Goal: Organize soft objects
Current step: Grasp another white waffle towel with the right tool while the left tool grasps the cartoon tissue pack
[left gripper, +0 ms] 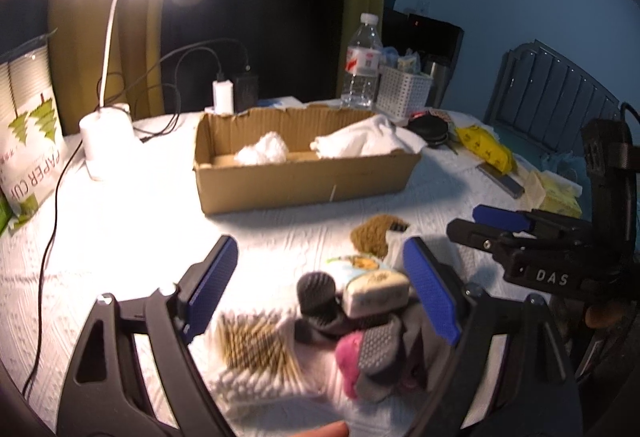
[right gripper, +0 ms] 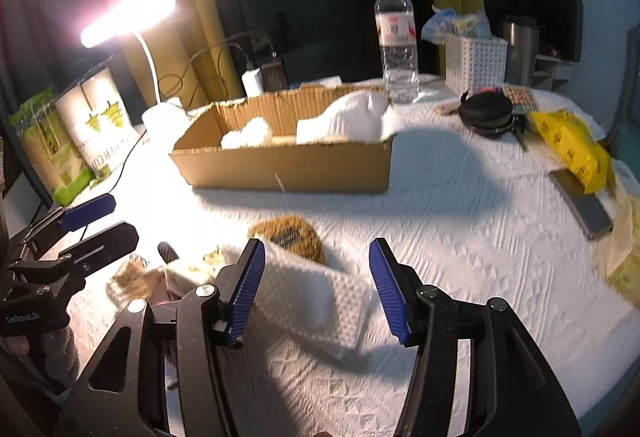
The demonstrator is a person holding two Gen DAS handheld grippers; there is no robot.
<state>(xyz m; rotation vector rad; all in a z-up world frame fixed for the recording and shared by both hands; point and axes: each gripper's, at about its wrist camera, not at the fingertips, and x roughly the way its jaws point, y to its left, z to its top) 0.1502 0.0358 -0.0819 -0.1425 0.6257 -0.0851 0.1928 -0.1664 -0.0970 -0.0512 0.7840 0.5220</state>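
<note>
My left gripper (left gripper: 322,289) stands open over a pile of soft things (left gripper: 360,321): dark and grey socks, a pink piece and a cream pouch, none gripped. A bundle of cotton swabs (left gripper: 256,341) lies beside the pile. A brown fuzzy item (left gripper: 372,237) (right gripper: 292,233) lies further in. My right gripper (right gripper: 318,293) is open around a white waffle-textured cloth (right gripper: 320,301); its right pad is apart from the cloth. A cardboard box (left gripper: 304,185) (right gripper: 288,169) holds two white towels (left gripper: 360,143). Each view also shows the other gripper: the right gripper (left gripper: 484,225) and the left gripper (right gripper: 96,225).
A lit desk lamp (left gripper: 106,133) with its cable, a paper cup pack (left gripper: 32,141), a water bottle (left gripper: 362,65) and a white basket (left gripper: 404,93) stand behind the box. A black round case (right gripper: 486,113), yellow packet (right gripper: 572,145) and dark flat slab (right gripper: 582,205) lie right.
</note>
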